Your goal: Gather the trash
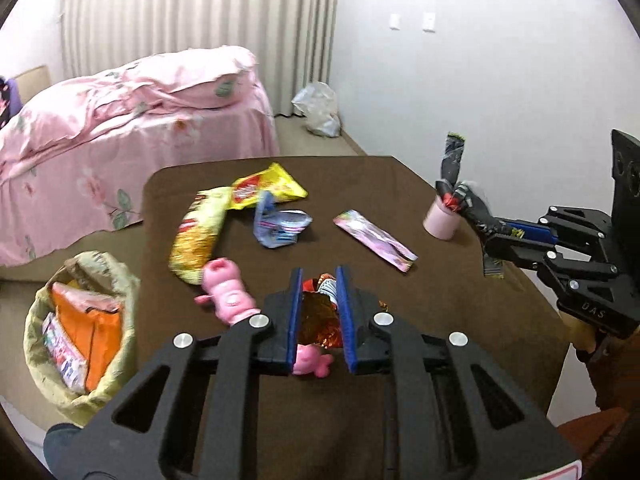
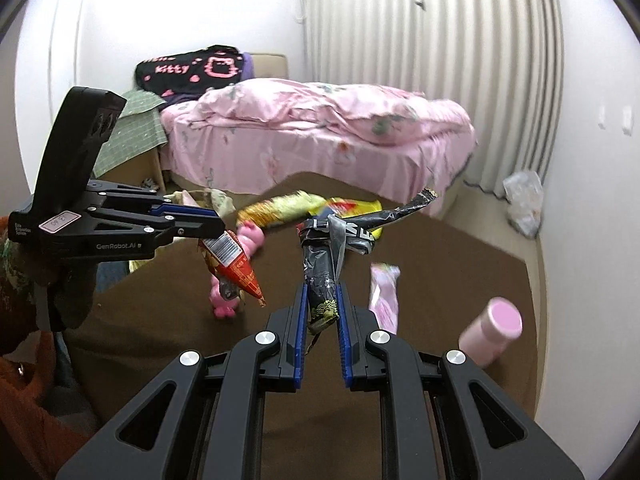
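L gripper [image 1: 319, 312] clamped on red foil wrapper [image 1: 320, 316], R gripper [image 2: 323, 308] on black wrapper [image 2: 320, 280]; both held clear of table [image 1: 440, 320] for carry to bin bag [image 1: 80, 320], lower left

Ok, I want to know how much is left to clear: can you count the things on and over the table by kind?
Wrappers lying on the table: 4, yellow-green bag, yellow bag, blue wrapper, pink wrapper
Wrappers held: 2, red wrapper in left gripper, black wrapper in right gripper
Pink toy: 1
Pink cup: 1
Total: 8
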`<state>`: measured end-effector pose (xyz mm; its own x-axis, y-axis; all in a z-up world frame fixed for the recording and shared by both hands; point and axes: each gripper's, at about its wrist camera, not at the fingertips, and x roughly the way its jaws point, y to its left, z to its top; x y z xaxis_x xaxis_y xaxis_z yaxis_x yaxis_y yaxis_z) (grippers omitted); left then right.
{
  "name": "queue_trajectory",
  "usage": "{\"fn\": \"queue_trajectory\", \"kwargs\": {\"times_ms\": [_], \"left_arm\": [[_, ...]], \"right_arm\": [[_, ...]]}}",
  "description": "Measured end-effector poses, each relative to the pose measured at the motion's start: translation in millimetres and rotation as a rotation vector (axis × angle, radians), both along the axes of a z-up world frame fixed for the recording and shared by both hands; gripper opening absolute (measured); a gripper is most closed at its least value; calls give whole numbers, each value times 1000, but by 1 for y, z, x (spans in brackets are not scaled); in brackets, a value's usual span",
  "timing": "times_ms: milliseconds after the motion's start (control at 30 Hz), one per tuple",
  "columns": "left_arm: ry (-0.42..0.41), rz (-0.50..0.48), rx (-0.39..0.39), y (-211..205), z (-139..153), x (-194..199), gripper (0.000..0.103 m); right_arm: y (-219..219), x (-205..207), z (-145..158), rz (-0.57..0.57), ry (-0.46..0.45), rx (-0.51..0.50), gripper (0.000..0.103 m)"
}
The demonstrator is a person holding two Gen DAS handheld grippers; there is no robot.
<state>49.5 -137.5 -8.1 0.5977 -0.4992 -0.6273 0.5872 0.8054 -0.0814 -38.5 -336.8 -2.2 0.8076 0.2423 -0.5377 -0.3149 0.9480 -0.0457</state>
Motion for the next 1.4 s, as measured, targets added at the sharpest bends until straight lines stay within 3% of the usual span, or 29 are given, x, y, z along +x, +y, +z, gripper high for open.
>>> {"fn": "queue_trajectory", "kwargs": {"times_ms": [200, 433, 567, 767, 800, 833, 867, 900, 1100, 1133, 1200, 1233, 1300, 1400], "left_arm": [[-9, 80, -63, 42, 9, 4, 12], [-52, 284, -133, 123, 24, 24, 4], [-24, 369, -157, 161, 18, 39, 3], [100, 353, -158, 169, -23, 38, 3], [122, 345, -174, 168, -28, 36, 5], [146, 331, -198, 168, -34, 32, 19], [154, 325, -211, 166, -38, 27, 42], [157, 325, -220, 165, -42, 23, 55], [278, 352, -206, 145, -72, 34, 55], [297, 362, -202, 141, -76, 37, 52], [304, 372, -220, 141, -76, 41, 32], [293, 375, -233, 142, -74, 41, 28], [272, 377, -226, 142, -71, 40, 5], [249, 383, -200, 144, -69, 39, 5]], "right_arm": [[22, 10, 19, 62, -19, 5, 14], [55, 32, 29, 152, -24, -11, 14], [74, 48, 32, 193, -30, -14, 14], [87, 59, 19, 216, 11, -15, 14], [87, 58, 15, 215, 19, -20, 14], [86, 57, 13, 214, 22, -24, 14], [85, 56, 10, 211, 24, -28, 14], [83, 54, 8, 208, 26, -29, 14], [77, 53, -1, 194, 54, -13, 14], [77, 54, -3, 196, 56, -13, 14], [79, 54, -4, 201, 58, -17, 14], [79, 55, -4, 203, 58, -18, 14], [82, 58, -3, 210, 57, -16, 14], [91, 65, -2, 235, 57, -9, 14]]}}
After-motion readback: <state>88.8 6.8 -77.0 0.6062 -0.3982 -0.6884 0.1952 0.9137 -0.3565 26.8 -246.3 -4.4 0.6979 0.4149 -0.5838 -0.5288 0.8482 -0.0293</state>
